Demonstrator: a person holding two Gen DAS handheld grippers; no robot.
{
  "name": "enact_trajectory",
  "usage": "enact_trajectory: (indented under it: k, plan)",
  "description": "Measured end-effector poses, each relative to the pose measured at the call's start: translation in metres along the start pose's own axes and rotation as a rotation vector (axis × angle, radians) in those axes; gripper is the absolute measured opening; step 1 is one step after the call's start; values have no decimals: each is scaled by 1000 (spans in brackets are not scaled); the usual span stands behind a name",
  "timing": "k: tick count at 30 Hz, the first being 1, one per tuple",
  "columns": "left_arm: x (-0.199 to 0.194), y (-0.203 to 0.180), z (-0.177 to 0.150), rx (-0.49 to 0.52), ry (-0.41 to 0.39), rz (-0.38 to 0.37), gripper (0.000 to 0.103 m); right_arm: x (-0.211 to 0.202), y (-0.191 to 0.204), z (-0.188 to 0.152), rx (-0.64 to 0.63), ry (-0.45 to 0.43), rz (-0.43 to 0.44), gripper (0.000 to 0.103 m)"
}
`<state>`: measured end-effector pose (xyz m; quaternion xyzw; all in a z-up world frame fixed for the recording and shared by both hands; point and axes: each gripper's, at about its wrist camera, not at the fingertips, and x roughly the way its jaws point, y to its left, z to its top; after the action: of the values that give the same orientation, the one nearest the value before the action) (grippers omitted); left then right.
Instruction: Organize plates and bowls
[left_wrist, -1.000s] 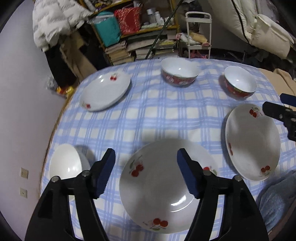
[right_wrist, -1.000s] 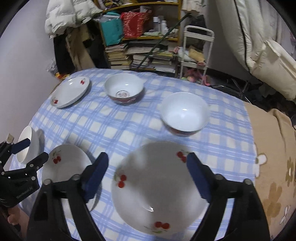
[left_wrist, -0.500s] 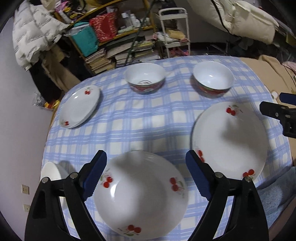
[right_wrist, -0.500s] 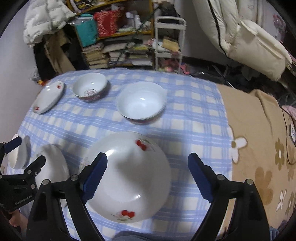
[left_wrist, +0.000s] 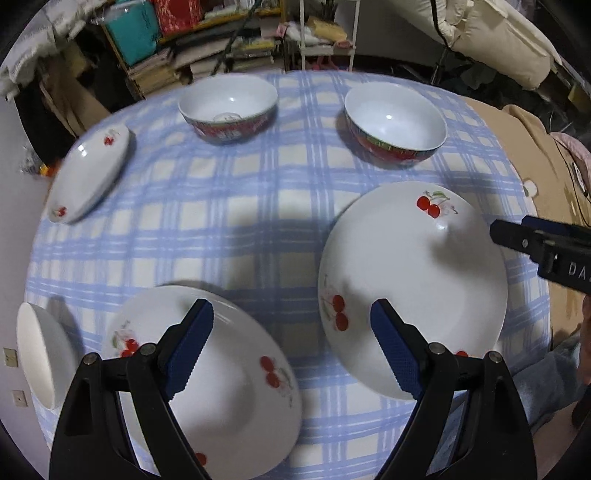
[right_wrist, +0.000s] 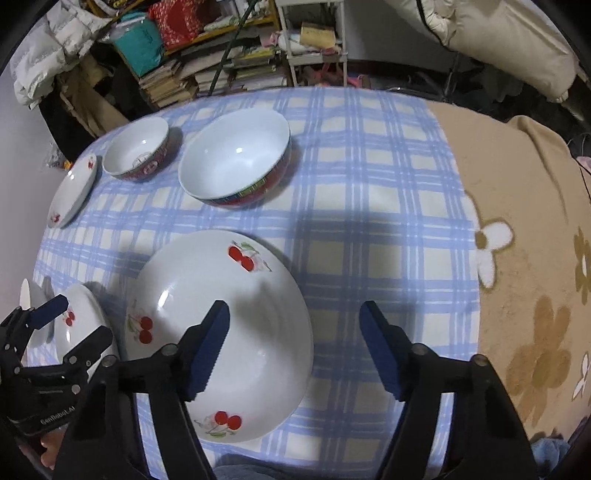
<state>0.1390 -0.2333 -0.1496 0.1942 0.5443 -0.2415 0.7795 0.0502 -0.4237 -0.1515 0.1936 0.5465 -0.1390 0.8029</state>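
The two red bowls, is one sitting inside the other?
No, the two red bowls stand apart on the checked cloth.

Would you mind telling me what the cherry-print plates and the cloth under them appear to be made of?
The cherry-print plates look like glazed ceramic or porcelain, possibly melamine: glossy white with sharp light glints and printed cherries. The blue checked tablecloth looks like soft woven or fleecy fabric: matte, no shine, slightly uneven surface.
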Motion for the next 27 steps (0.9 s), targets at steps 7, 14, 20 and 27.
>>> enact_trajectory:
  k: [7, 14, 20, 27]
  plan:
    - [20, -4, 2, -32, 61, -57, 75, 26, -2, -2, -10, 98, 0, 47]
    - [41, -12, 5, -19, 128, -132, 29, 47, -5, -6, 21, 204, 9, 20]
    - [51, -20, 4, 49, 131, -63, 15, 47, -10, -5, 97, 219, 73, 18]
    - [37, -9, 6, 12, 105, -75, 15, 32, -4, -7, 62, 167, 73, 17]
